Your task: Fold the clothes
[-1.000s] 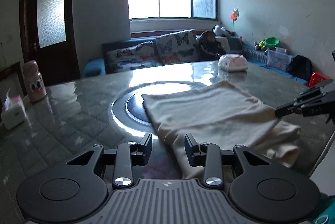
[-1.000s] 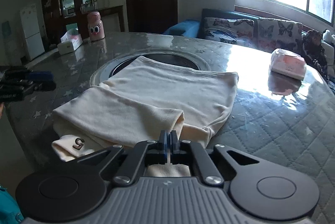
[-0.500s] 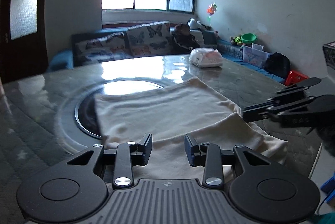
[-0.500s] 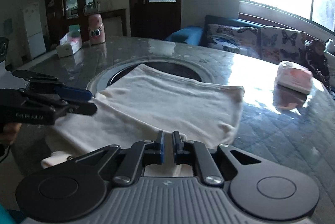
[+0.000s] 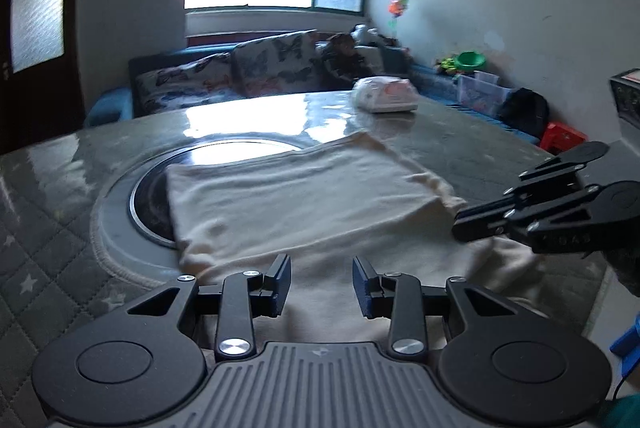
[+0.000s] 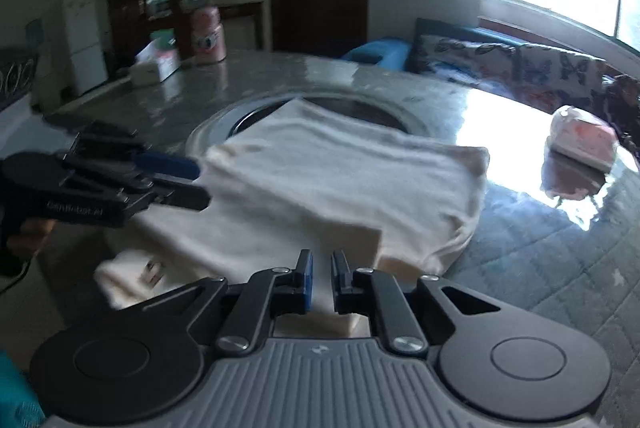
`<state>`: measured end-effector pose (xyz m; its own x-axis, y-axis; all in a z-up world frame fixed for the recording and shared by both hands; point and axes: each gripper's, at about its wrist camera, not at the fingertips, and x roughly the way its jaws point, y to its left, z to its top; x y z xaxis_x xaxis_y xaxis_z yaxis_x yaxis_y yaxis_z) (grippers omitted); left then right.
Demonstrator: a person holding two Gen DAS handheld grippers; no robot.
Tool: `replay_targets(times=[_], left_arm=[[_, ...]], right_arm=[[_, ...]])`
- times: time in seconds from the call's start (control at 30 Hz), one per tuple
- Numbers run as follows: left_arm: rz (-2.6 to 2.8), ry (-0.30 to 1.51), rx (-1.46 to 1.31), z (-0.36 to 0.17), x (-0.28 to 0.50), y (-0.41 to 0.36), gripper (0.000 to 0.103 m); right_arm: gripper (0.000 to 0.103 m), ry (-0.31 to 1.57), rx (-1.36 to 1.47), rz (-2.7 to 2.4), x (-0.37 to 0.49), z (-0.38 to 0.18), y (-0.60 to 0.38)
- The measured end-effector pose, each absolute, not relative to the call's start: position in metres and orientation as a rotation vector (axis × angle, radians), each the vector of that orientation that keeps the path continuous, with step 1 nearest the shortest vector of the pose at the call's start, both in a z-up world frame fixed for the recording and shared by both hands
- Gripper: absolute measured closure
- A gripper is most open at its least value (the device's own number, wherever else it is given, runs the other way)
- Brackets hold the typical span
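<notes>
Left wrist view: the cream garment (image 5: 304,203) is laid part-folded on the table (image 5: 48,228), its far end over the round inset (image 5: 120,211), its near end draped toward the table edge. The left gripper (image 5: 322,282) is held apart above the near fold, with nothing pinched. In the right wrist view, the right gripper (image 6: 321,278) is seen a slit apart over the near cloth, gripping nothing visible. For a clean fold, both near corners should be taken at matching points, lifted together, and carried evenly toward the far hem, so that no slack is dragged.
</notes>
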<state>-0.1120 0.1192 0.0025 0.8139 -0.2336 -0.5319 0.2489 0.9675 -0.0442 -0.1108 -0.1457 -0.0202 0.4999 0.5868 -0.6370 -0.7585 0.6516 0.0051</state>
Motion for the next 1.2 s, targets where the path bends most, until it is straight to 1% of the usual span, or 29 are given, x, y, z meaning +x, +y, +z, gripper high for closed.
replay_targets(times=[0.17,0.2,0.27,0.5,0.6,0.73,0.83,0.87,0.93,1.03,1.17,1.2], left_arm=[[-0.277,0.608,0.072,-0.011,-0.123,0.110,0.064],[-0.276,0.604,0.079,-0.012,-0.127,0.110,0.062],[-0.272,0.597,0.084,-0.012,-0.133,0.110,0.060],[-0.248,0.592,0.053,-0.012,-0.137,0.113,0.057],[-0.270,0.577,0.099,-0.003,-0.150,0.112,0.055],[-0.327,0.567,0.169,0.005,-0.173,0.112,0.052],[-0.368,0.565,0.232,0.006,-0.189,0.108,0.047],[-0.376,0.564,0.259,0.004,-0.193,0.106,0.046],[-0.385,0.566,0.298,0.001,-0.200,0.103,0.046],[-0.379,0.572,0.318,-0.004,-0.201,0.100,0.046],[-0.371,0.536,0.355,-0.008,-0.198,0.092,0.046],[-0.370,0.524,0.367,-0.009,-0.197,0.090,0.046]], right_arm=[[0.092,0.666,-0.305,0.826,-0.121,-0.031,-0.151],[0.088,0.665,-0.300,0.823,-0.122,-0.030,-0.153],[0.084,0.661,-0.286,0.810,-0.124,-0.029,-0.158],[0.083,0.656,-0.267,0.797,-0.126,-0.031,-0.165],[0.074,0.638,-0.291,0.804,-0.132,-0.024,-0.169],[0.073,0.618,-0.330,0.815,-0.141,-0.015,-0.177],[0.067,0.613,-0.379,0.830,-0.148,-0.012,-0.180],[0.067,0.613,-0.397,0.836,-0.151,-0.013,-0.180],[0.066,0.614,-0.425,0.845,-0.154,-0.013,-0.180],[0.059,0.616,-0.454,0.853,-0.159,-0.015,-0.181],[0.056,0.616,-0.484,0.861,-0.164,-0.018,-0.182],[0.054,0.614,-0.488,0.864,-0.165,-0.018,-0.182]])
